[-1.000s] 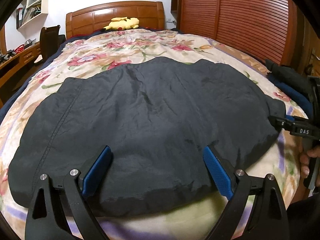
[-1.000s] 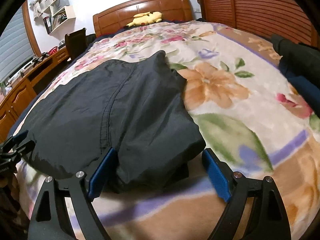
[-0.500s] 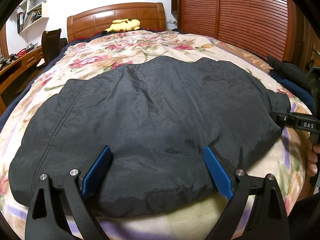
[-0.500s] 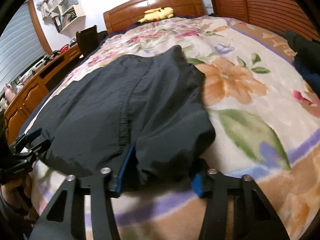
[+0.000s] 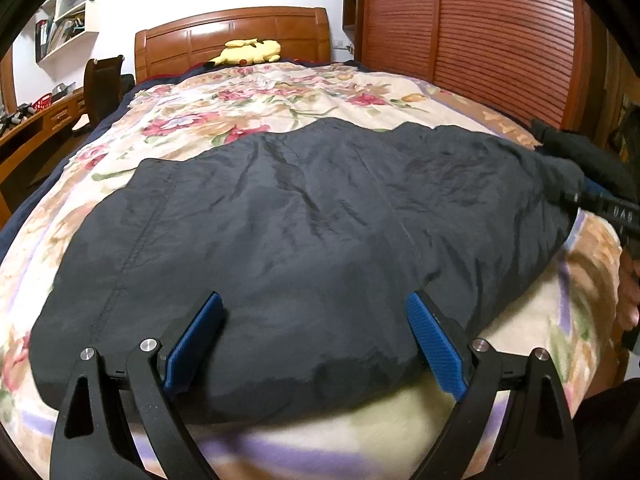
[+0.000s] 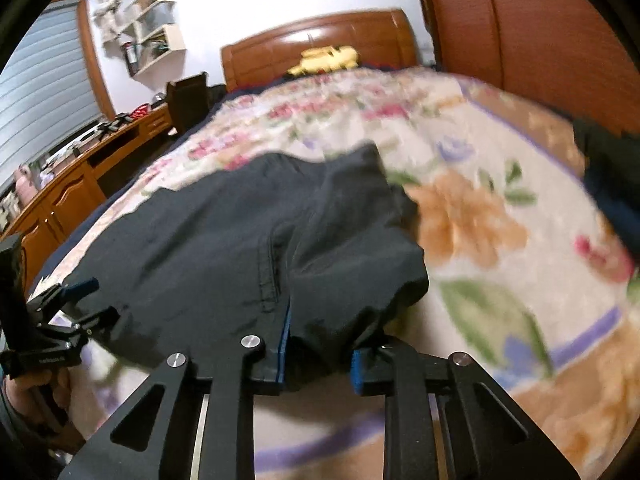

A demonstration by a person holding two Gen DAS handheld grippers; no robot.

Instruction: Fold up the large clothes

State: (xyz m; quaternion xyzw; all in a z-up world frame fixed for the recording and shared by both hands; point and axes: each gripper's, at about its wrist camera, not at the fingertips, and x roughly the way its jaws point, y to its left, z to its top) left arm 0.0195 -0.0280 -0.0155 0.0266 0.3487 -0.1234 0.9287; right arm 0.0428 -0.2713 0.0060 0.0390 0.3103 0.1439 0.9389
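Observation:
A large dark grey garment [image 5: 304, 240] lies spread across the floral bedspread [image 5: 280, 92]. My left gripper [image 5: 316, 340] is open, its blue pads straddling the garment's near edge without pinching it. My right gripper [image 6: 318, 356] is shut on the garment's near right corner [image 6: 344, 280], the fabric bunched between its blue pads. In the left wrist view the right gripper [image 5: 600, 208] shows at the garment's right end. In the right wrist view the left gripper [image 6: 76, 308] shows at the garment's left end.
A wooden headboard [image 5: 232, 40] with a yellow plush toy [image 5: 248, 52] stands at the far end. A louvred wooden wardrobe [image 5: 480, 40] runs along the right. More dark clothes [image 5: 588, 156] lie on the bed's right edge. A wooden desk [image 6: 76, 184] and a chair [image 6: 188, 100] stand left.
My right gripper has closed from open onto the garment's near right corner and moved in on it. My left gripper has stayed open at the near edge.

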